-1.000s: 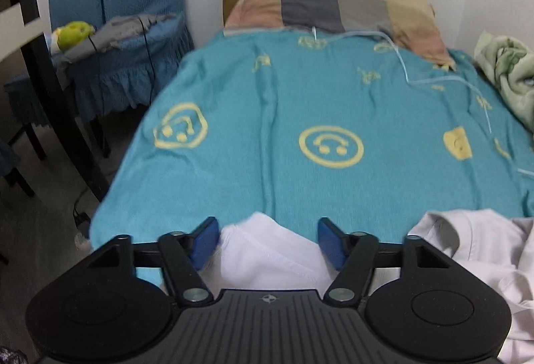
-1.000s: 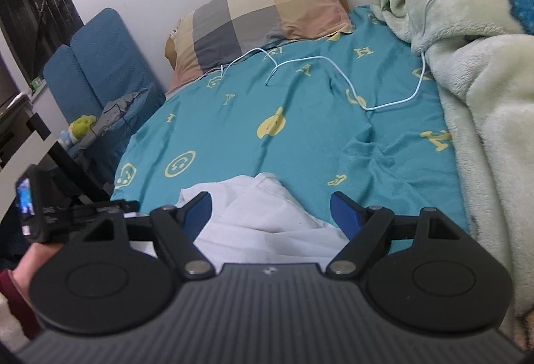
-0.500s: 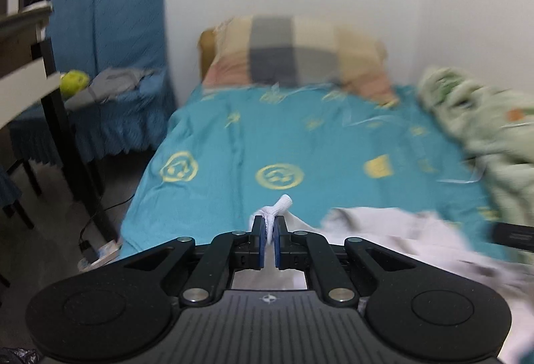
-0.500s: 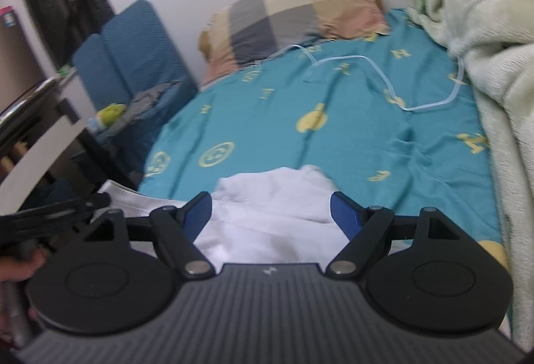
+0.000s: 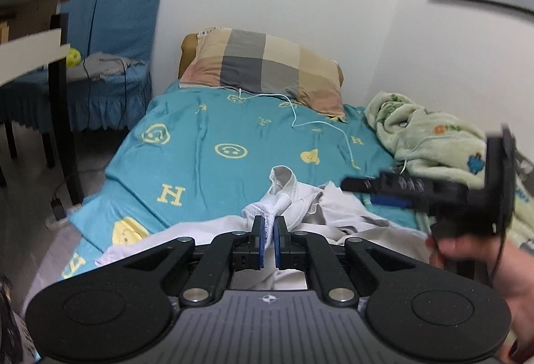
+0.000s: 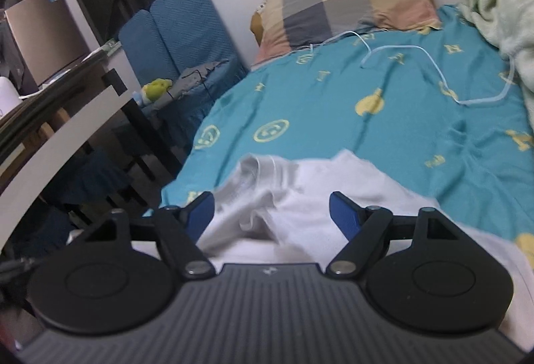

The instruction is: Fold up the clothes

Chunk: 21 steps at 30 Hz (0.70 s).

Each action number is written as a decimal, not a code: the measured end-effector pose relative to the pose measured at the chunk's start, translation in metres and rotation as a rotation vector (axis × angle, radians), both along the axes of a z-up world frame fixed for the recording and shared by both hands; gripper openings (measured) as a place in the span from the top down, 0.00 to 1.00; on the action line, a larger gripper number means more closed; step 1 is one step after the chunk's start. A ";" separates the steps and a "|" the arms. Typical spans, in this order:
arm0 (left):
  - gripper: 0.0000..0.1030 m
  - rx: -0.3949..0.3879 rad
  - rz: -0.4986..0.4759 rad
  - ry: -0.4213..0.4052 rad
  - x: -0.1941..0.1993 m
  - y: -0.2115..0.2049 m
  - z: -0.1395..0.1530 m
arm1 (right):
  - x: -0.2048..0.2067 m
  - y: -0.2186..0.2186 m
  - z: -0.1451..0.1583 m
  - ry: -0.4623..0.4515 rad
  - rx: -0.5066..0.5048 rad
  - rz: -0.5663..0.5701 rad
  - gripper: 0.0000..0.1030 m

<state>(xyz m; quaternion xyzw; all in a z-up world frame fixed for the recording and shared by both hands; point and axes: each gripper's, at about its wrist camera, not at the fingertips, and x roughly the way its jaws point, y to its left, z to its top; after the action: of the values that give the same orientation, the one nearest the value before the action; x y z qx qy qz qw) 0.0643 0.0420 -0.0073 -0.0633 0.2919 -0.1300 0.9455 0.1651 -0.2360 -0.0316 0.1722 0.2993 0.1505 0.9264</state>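
A crumpled white garment [image 5: 320, 210] lies at the near end of the bed on a teal sheet [image 5: 233, 130]. My left gripper [image 5: 269, 230] is shut on a bunched hem of that garment and holds it raised above the sheet. In the left wrist view my right gripper [image 5: 373, 190] reaches in from the right, held by a hand [image 5: 474, 260], above the cloth. In the right wrist view the right gripper [image 6: 271, 210] has its jaws wide and closing, with the white garment [image 6: 300, 187] lying between and beneath them; the pads do not press on it.
A checked pillow [image 5: 263, 66] sits at the head of the bed, a white cable [image 5: 320, 123] trails across the sheet, and a green fleece blanket [image 5: 427, 137] is piled on the right. A blue covered chair [image 5: 110, 63] and a dark table [image 5: 40, 40] stand left of the bed.
My left gripper went from open over the garment to shut on its hem, then pulled back and up with it. The right gripper swung left over the cloth, jaws slightly narrower.
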 end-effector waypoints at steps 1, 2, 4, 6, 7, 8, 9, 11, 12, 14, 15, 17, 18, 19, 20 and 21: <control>0.94 0.002 -0.001 0.004 0.001 0.001 -0.002 | 0.010 0.003 0.001 0.000 -0.009 0.011 0.28; 0.94 0.003 -0.002 0.009 0.003 0.002 -0.004 | 0.020 0.007 0.000 0.003 -0.022 0.026 0.30; 0.94 0.014 0.000 0.022 0.006 0.002 -0.009 | 0.037 0.019 -0.003 0.018 -0.072 0.070 0.32; 0.94 0.013 0.001 0.042 0.009 0.004 -0.013 | 0.051 0.031 -0.008 0.038 -0.133 0.112 0.44; 0.94 0.005 -0.006 0.051 0.011 0.004 -0.014 | 0.058 0.037 -0.010 0.050 -0.165 0.133 0.46; 0.94 0.007 -0.013 0.049 0.012 0.002 -0.013 | 0.065 0.043 -0.012 0.056 -0.188 0.151 0.48; 0.94 0.009 -0.021 0.048 0.012 0.001 -0.013 | 0.071 0.048 -0.012 0.057 -0.203 0.168 0.48; 0.94 0.033 -0.037 0.038 0.013 -0.004 -0.014 | 0.083 0.061 -0.013 0.066 -0.255 0.217 0.48; 0.94 0.052 -0.044 0.030 0.013 -0.007 -0.015 | 0.089 0.067 -0.015 0.071 -0.278 0.242 0.48; 0.94 0.070 -0.061 0.031 0.015 -0.011 -0.017 | 0.097 0.077 -0.020 0.080 -0.311 0.284 0.49; 0.94 0.061 -0.071 0.041 0.018 -0.012 -0.019 | 0.101 0.082 -0.024 0.084 -0.327 0.295 0.50; 0.94 0.053 -0.081 0.054 0.023 -0.011 -0.023 | 0.107 0.088 -0.037 0.100 -0.366 0.286 0.74; 0.94 0.056 -0.080 0.059 0.026 -0.010 -0.026 | 0.110 0.089 -0.043 0.110 -0.381 0.273 0.90; 0.94 0.052 -0.079 0.067 0.028 -0.009 -0.028 | 0.111 0.088 -0.049 0.121 -0.381 0.258 0.92; 0.94 0.047 -0.079 0.074 0.030 -0.009 -0.030 | 0.111 0.085 -0.052 0.129 -0.368 0.250 0.96; 0.94 0.043 -0.079 0.079 0.032 -0.008 -0.032 | 0.111 0.082 -0.053 0.131 -0.350 0.239 0.97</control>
<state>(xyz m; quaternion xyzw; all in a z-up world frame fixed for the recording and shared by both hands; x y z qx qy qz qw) 0.0968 0.0344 -0.0392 -0.0365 0.3342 -0.1583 0.9284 0.2757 -0.1540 -0.0846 -0.0188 0.3989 0.1935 0.8961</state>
